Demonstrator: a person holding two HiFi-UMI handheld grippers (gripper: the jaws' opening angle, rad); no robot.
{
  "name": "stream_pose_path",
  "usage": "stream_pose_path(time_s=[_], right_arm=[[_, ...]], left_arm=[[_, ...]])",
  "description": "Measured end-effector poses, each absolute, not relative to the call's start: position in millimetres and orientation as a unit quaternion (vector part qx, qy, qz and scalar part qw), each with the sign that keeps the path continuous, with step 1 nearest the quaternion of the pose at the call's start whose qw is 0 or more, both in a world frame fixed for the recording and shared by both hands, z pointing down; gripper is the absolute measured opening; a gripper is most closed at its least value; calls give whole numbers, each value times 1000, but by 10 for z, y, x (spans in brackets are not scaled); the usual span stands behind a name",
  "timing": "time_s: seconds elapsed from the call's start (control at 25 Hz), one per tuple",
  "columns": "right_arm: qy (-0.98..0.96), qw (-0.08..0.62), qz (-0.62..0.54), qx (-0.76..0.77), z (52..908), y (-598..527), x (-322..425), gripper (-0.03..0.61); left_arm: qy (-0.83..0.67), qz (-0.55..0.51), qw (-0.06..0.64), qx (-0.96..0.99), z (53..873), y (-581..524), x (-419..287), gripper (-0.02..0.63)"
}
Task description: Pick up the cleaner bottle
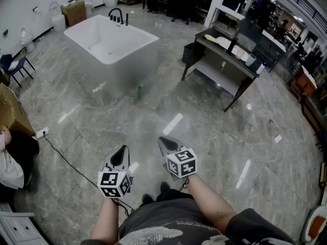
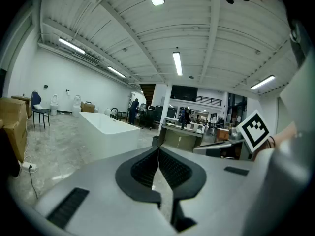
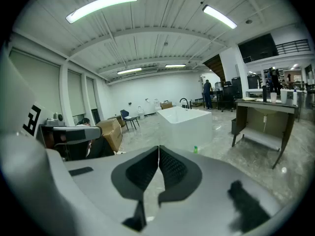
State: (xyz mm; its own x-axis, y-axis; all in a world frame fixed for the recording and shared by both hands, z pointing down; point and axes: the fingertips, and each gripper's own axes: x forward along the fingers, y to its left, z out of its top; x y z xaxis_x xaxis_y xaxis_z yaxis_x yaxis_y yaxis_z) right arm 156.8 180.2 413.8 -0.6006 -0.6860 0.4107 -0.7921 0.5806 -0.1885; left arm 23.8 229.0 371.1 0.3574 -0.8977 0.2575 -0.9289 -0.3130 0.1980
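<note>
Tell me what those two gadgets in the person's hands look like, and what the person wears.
The left gripper and right gripper are pale grey plastic wedges tapering to a point. Each carries a white cube printed with black square markers, and its jaws are lined with black ribbed pads. The person wears a dark grey short-sleeved T-shirt with a pale print and dark shoes.

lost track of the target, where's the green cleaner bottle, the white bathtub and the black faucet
green cleaner bottle (image 1: 139, 93), head view, middle of its body
white bathtub (image 1: 125, 70), head view, near side wall
black faucet (image 1: 115, 9), head view, top of its arch
</note>
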Motion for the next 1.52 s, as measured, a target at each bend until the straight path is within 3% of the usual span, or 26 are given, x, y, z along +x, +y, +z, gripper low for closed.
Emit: stream_pose_path(time_s=[0.52,1.0,1.52], right_arm=[[-877,173,161,419,4133,1944,1461,28],[-862,120,194,453,4185,1819,1447,29],[-859,128,228,440,4580,621,1071,29]], left_arm=[[-559,43,167,811,3724,2397,142,15],[-582,35,159,797,3734,2435,-219,15],[-599,55,179,779,3990,1416,-581,15]])
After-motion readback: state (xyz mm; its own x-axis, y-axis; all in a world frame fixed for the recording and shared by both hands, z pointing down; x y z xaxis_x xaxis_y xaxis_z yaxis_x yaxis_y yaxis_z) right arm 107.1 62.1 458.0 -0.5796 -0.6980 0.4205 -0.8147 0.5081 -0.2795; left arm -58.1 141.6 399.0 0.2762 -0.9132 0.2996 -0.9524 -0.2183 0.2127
